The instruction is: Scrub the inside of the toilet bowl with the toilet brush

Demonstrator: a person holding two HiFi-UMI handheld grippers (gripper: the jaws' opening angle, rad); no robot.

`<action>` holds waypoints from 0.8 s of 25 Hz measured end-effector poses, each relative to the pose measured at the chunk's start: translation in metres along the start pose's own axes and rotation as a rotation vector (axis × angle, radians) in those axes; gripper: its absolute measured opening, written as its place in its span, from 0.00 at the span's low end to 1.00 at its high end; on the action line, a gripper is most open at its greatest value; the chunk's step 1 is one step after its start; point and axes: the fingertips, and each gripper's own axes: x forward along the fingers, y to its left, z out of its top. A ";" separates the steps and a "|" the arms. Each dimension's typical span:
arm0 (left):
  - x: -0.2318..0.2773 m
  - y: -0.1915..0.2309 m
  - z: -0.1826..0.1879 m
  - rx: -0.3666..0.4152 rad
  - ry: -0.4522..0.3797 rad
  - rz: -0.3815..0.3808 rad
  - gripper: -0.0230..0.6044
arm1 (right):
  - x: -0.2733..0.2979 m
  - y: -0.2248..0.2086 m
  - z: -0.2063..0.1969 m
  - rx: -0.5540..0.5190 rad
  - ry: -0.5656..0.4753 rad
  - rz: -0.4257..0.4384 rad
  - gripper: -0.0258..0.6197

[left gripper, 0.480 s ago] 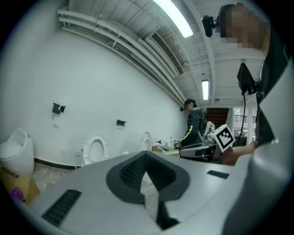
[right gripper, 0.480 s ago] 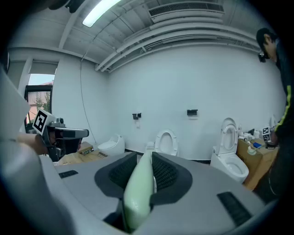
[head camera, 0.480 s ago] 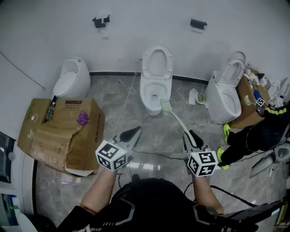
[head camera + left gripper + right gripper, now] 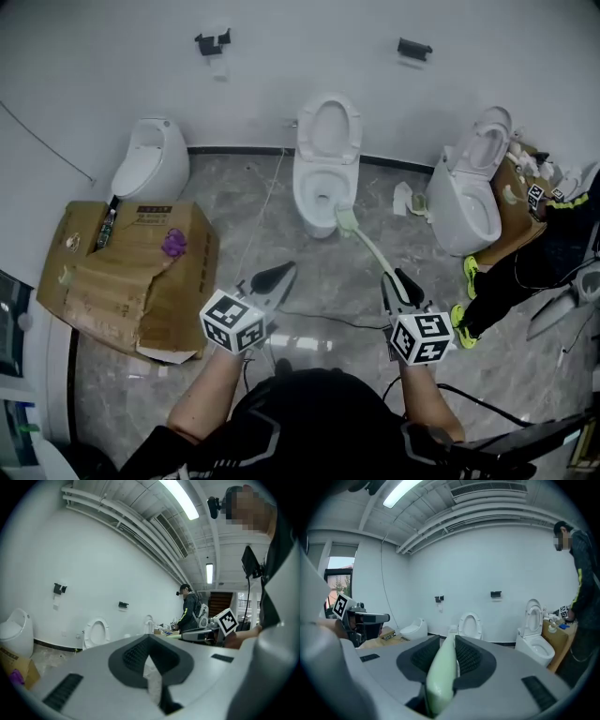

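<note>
- Head view: the right gripper (image 4: pixel 397 281) grips the near end of the toilet brush (image 4: pixel 367 246). The pale green handle slants up and to the left over the grey marble floor (image 4: pixel 314 281).
- The brush head sits at the front rim of the middle toilet bowl (image 4: pixel 319 192), whose lid stands raised against the wall. Whether the head touches the porcelain cannot be told.
- The left gripper (image 4: pixel 279 274) hangs over the floor, well apart from the brush and to its left, carrying nothing.
- A urinal (image 4: pixel 150 167) stands at the left of the wall, with a crumpled cardboard box (image 4: pixel 122 277) in front of it. A second toilet (image 4: pixel 466 197) stands to the right, and another person (image 4: pixel 534 267) is beside it.
- Left gripper view: the fingers (image 4: pixel 133 656) are pressed together tip to tip, with nothing between them. The middle toilet bowl (image 4: pixel 96 632) shows far off by the wall.
- Right gripper view: the fingers (image 4: pixel 471 658) pinch the brush handle (image 4: pixel 443 672), which runs forward between the dark pads and points towards the middle toilet bowl (image 4: pixel 469 626). The second toilet (image 4: pixel 534 641) is to the right and the urinal (image 4: pixel 415 629) to the left.
</note>
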 end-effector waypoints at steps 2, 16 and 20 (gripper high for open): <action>-0.003 0.004 0.000 0.001 -0.002 0.002 0.05 | 0.002 0.003 0.001 0.025 -0.006 -0.001 0.21; -0.022 0.043 -0.004 0.007 0.002 -0.046 0.05 | 0.028 0.047 0.002 0.030 0.010 -0.039 0.21; -0.029 0.057 -0.006 0.010 0.000 -0.048 0.05 | 0.036 0.060 0.003 0.027 0.009 -0.057 0.21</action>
